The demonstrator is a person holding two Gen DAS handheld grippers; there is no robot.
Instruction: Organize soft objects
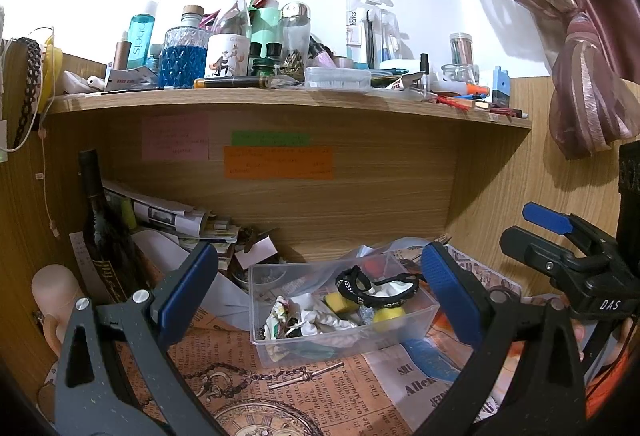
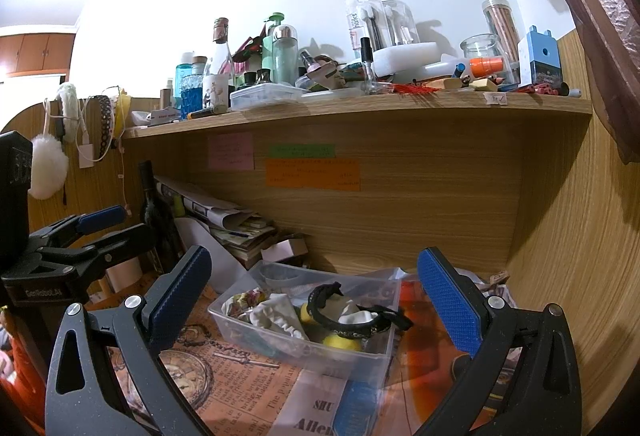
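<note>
A clear plastic bin sits on the newspaper-print desk mat. It holds a black strap, white crumpled cloth, yellow sponges and a patterned scrunchie. My left gripper is open and empty, its fingers on either side of the bin, held back from it. My right gripper is open and empty, also facing the bin. Each gripper shows in the other's view, at the right and at the left.
A wooden shelf above is crowded with bottles, jars and pens. A dark wine bottle and stacked papers lean at the back left. A white puff hangs left. A curtain hangs right.
</note>
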